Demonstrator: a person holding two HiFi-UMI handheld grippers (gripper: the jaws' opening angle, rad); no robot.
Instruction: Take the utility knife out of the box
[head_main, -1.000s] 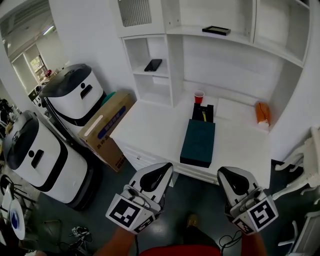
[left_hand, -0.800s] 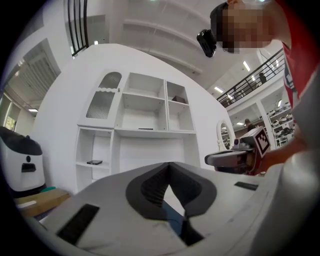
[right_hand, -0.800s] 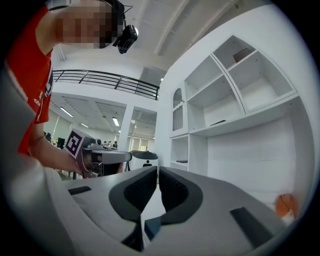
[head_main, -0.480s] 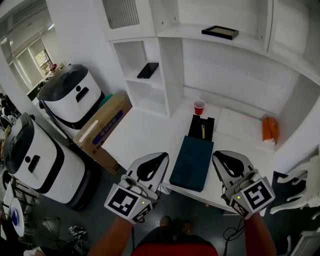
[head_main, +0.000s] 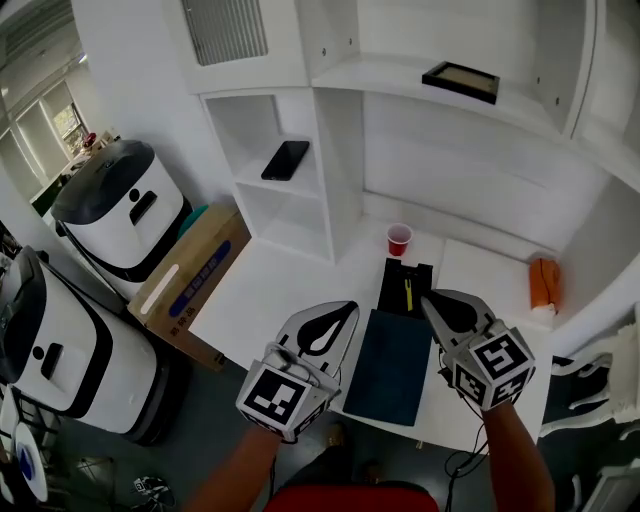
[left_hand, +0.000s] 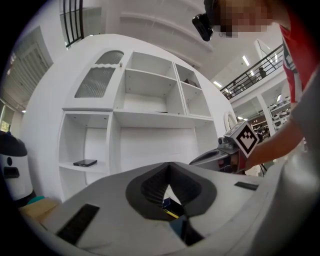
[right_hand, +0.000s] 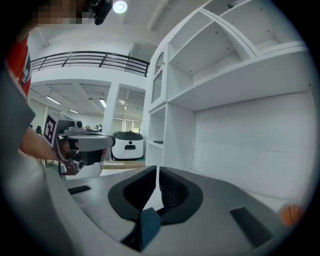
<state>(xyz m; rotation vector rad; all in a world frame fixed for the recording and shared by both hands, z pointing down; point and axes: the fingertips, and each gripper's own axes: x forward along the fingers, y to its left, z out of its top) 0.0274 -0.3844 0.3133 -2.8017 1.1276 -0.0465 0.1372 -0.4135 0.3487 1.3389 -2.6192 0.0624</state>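
Observation:
A black open box (head_main: 404, 290) lies on the white desk (head_main: 290, 280), and in it is the yellow utility knife (head_main: 408, 293). Its dark teal lid (head_main: 388, 365) lies just in front of it. My left gripper (head_main: 348, 308) hovers at the lid's left edge with its tips together and nothing held. My right gripper (head_main: 426, 299) is over the lid's far right corner, next to the box; its jaws are opening by a narrow slit and are empty. The left gripper view shows the knife (left_hand: 171, 212) and the lid (left_hand: 179, 226) through the jaws; the right gripper view shows the lid (right_hand: 149, 225).
A red cup (head_main: 399, 240) stands behind the box, and an orange object (head_main: 544, 282) lies at the desk's right end. A phone (head_main: 285, 160) rests on a shelf, a black tray (head_main: 460, 80) higher up. A cardboard carton (head_main: 185, 285) and white machines (head_main: 110, 215) stand on the left.
Both grippers have moved forward from the floor side to the desk and now flank the teal lid. The desk and box look closer.

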